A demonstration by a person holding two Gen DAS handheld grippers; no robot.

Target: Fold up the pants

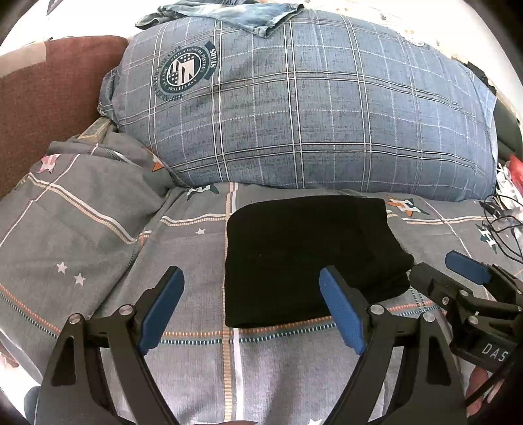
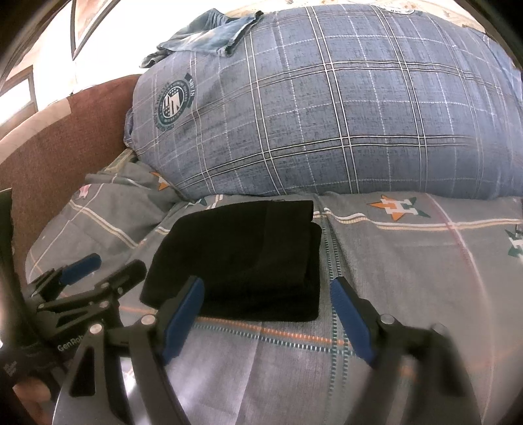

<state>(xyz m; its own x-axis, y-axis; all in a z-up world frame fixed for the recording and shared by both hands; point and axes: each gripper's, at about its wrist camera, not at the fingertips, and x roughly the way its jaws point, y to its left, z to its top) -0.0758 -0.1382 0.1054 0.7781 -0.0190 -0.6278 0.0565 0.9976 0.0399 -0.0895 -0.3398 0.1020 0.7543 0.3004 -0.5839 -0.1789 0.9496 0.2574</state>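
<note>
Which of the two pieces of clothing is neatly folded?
The black pants on the grey star-patterned bedsheet, lying as a flat rectangle. The blue denim garment atop the blue plaid pillow lies rumpled.

On the big blue plaid pillow (image 1: 310, 108) you can read "STARS" on the banner of its round dark-green crest (image 1: 187, 69), which you see upside down; the ring lettering around the crest is too small and distorted to make out. In your left wrist view the body of the right gripper (image 1: 441, 268) carries white letters "DAS", cut off at the picture's edge. In your right wrist view the left gripper (image 2: 108, 264) shows "GenRob" in white on its black body, also cut off. The grey bedsheet (image 2: 408, 261) bears star emblems (image 2: 397, 209) with a white letter "H" across them.
</note>
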